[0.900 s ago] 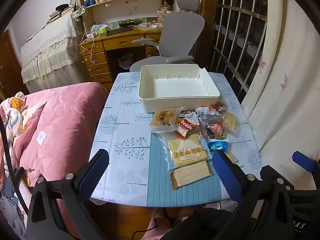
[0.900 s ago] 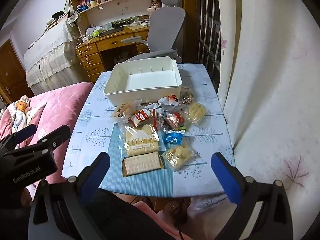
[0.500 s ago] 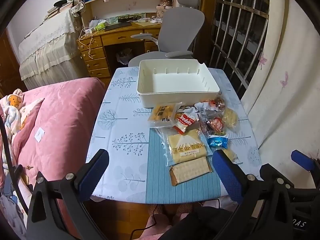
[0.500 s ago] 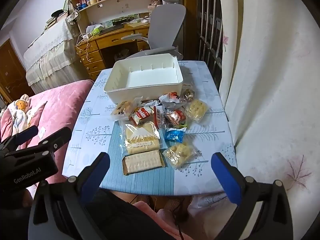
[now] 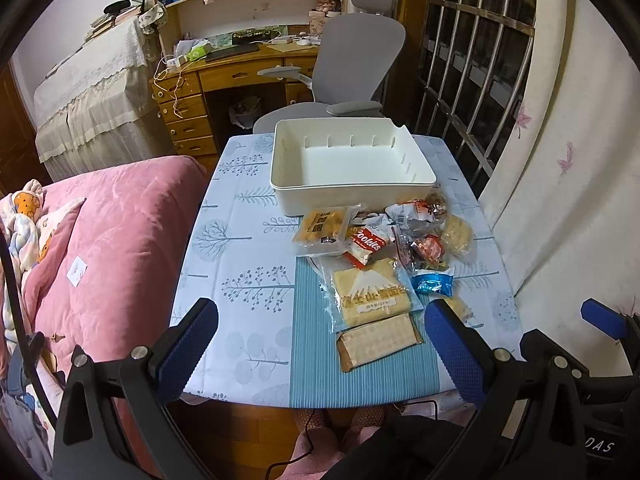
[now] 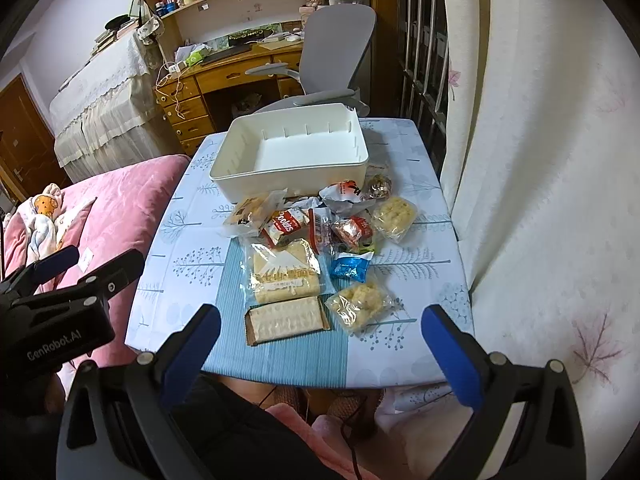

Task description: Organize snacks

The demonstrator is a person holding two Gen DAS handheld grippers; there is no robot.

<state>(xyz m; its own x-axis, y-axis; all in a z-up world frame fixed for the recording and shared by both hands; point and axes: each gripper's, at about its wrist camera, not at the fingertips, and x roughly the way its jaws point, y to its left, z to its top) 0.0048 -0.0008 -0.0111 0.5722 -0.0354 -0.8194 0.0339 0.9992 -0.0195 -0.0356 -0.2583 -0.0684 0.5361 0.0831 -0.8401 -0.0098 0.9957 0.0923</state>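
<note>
Here both the left hand-held gripper (image 5: 320,344) and right hand-held gripper (image 6: 320,344) hang spread wide, empty, short of the snacks (image 6: 312,252).

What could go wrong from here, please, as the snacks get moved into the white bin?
1. The snack packets overlap in a tight pile: closing on the red cookies pack may drag the clear-wrapped cake lying partly over it.
2. The rice-crisp bag and wafer bar lie near the table's front edge; a nudge could knock them off.
3. The white bin touches the pile, so pushing packets could shift it.
</note>
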